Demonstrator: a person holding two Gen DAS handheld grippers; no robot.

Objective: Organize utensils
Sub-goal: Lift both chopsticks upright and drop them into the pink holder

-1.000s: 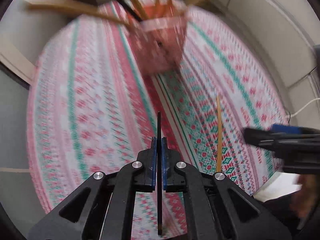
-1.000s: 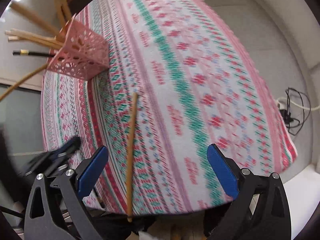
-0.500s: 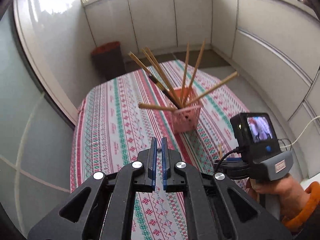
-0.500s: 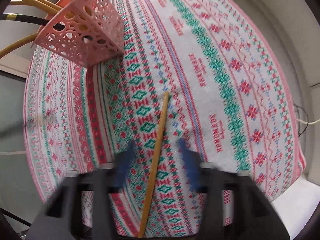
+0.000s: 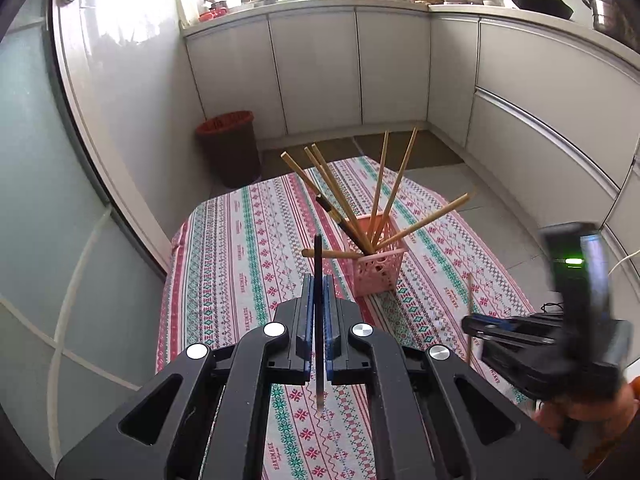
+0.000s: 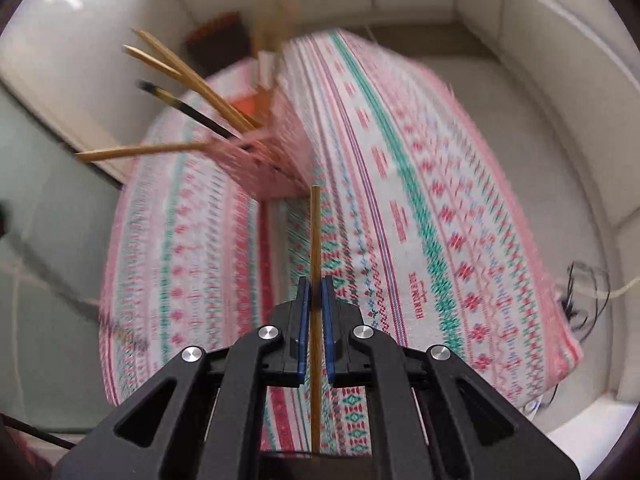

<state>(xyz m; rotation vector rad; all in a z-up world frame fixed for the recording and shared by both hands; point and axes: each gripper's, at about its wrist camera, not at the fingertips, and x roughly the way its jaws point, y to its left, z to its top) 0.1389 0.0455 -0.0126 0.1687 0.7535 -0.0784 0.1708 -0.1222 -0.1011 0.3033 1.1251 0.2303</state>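
A: Left wrist view, items?
B: Left gripper point(image 5: 318, 300) clamped on a thin black chopstick point(image 5: 318, 280), upright. Pink lattice holder point(image 5: 378, 274) mid-tablecloth point(image 5: 240, 280), bristling with bamboo chopsticks point(image 5: 394, 190).
A: Right wrist view?
B: Right gripper point(image 6: 315, 304), jaws just closing, pinches a plain bamboo chopstick point(image 6: 315, 240), pale tan, straight, above the tablecloth's near edge, tip toward the holder.
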